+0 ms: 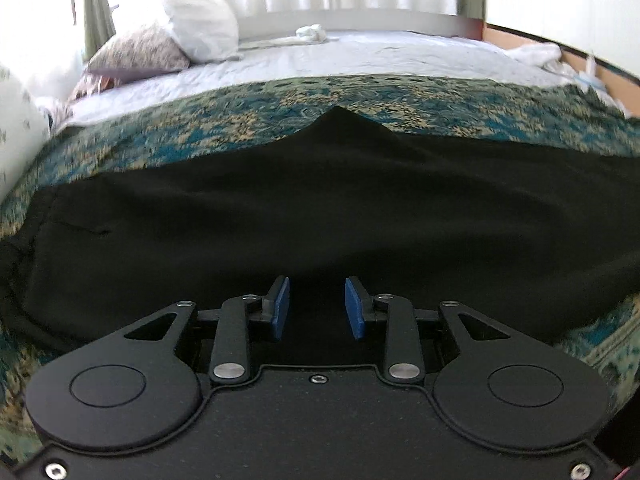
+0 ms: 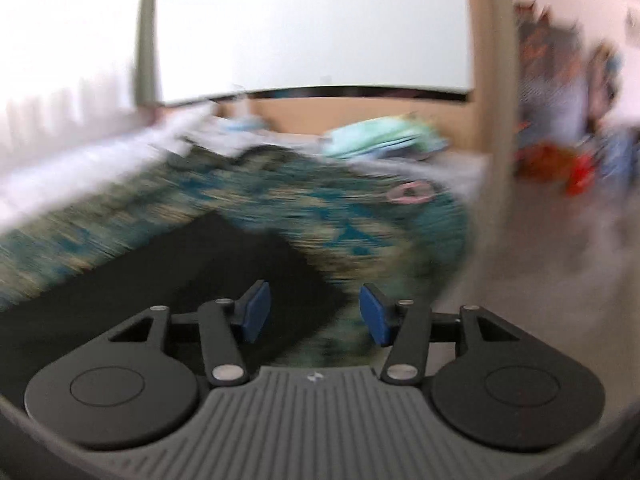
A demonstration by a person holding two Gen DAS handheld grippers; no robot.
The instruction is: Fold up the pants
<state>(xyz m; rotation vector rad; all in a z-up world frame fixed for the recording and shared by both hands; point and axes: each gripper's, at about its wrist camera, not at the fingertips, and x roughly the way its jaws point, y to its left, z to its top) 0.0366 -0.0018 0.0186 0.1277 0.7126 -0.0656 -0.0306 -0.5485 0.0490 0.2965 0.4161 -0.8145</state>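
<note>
Black pants (image 1: 280,216) lie spread flat across a teal and beige patterned blanket (image 1: 256,108) on a bed. My left gripper (image 1: 317,307) is open and empty, hovering over the near edge of the pants. In the blurred right wrist view, one end of the pants (image 2: 208,264) lies at the blanket's (image 2: 340,216) corner. My right gripper (image 2: 314,314) is open and empty above that end's corner.
Pillows (image 1: 160,48) and a white bag (image 1: 200,28) sit at the bed's far left. White cloth (image 1: 312,34) lies at the far side. Folded light clothes (image 2: 384,136) lie near the footboard. The bed edge drops to the floor (image 2: 540,248) at the right.
</note>
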